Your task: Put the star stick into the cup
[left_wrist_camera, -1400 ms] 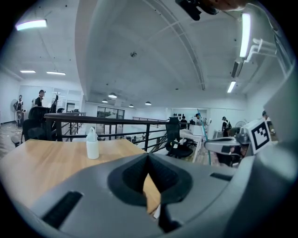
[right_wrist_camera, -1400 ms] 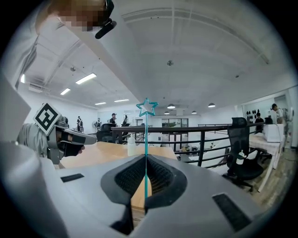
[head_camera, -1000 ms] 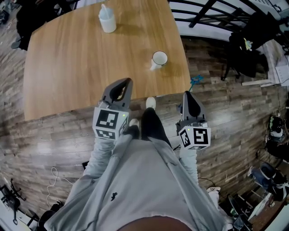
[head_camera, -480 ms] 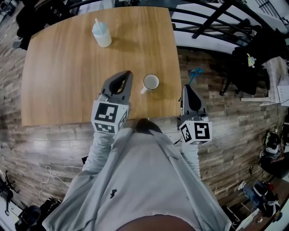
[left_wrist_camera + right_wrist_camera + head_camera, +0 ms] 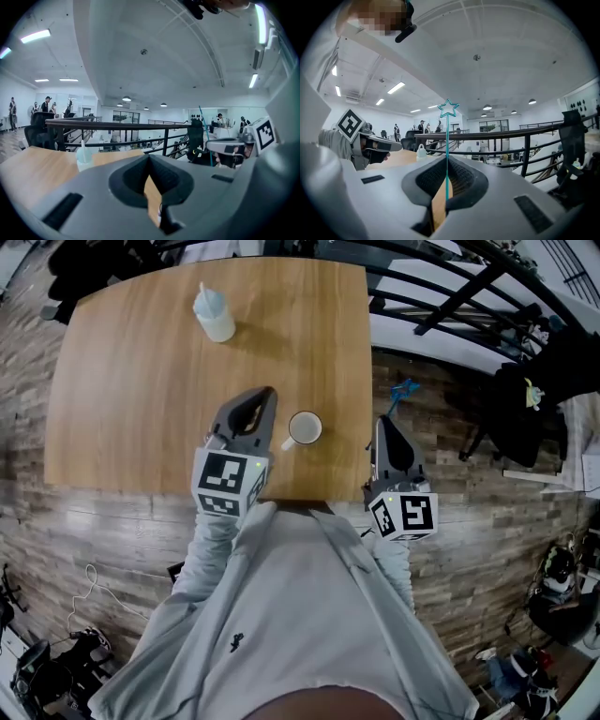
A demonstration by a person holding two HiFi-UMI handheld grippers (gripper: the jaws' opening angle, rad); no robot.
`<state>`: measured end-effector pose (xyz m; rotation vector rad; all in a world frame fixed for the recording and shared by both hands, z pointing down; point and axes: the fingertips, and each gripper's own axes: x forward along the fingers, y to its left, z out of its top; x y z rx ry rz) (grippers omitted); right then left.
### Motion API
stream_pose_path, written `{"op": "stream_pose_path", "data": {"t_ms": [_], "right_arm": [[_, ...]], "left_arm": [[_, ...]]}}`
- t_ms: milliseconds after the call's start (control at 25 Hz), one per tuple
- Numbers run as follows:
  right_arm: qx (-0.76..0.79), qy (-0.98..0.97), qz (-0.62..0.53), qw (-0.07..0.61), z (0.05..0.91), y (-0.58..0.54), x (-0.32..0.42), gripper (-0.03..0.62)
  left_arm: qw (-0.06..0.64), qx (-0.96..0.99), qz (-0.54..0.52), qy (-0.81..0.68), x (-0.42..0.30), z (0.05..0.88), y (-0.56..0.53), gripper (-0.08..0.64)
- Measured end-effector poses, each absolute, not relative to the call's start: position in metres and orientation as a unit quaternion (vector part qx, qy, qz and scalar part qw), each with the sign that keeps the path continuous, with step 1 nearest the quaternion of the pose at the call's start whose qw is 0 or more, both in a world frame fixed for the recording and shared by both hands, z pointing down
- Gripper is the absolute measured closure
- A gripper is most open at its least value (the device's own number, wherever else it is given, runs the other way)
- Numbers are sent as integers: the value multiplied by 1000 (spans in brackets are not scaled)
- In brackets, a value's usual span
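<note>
Teal and thin, the star stick (image 5: 446, 154) stands upright between the jaws of our right gripper (image 5: 382, 427), which are pinched closed on its lower shaft; its outlined star tops the right gripper view at centre. In the head view this gripper sits right of centre, just past the right edge of the wooden table (image 5: 141, 381), with the star poking toward the upper right, above plank flooring and clear of the cup.

The white cup (image 5: 304, 428) stands open side up at the middle of the frame, near the table's lower edge, handle pointing lower left. Our left gripper (image 5: 262, 395) lies just left of the cup, its jaws brought together with nothing between them.

A pale squeeze bottle (image 5: 214, 315) stands toward the upper left of the tabletop, well apart from the cup.
</note>
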<state>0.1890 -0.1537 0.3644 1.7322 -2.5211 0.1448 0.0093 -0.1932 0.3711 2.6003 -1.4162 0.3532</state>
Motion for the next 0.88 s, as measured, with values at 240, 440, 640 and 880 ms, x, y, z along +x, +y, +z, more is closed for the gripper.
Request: {"op": "stream_pose_path", "data": {"t_ms": [240, 440, 640, 880], "right_arm": [[557, -828, 51, 37, 363, -168, 181, 572], [548, -834, 56, 40, 365, -175, 170, 572], [540, -839, 58, 37, 368, -180, 156, 572], [517, -854, 54, -3, 364, -177, 137, 572]], "left_arm": [[85, 863, 122, -483, -3, 373, -202, 541], [93, 865, 125, -478, -4, 374, -208, 541], [94, 866, 122, -476, -9, 378, -210, 541], [105, 867, 130, -470, -10, 387, -207, 541]]}}
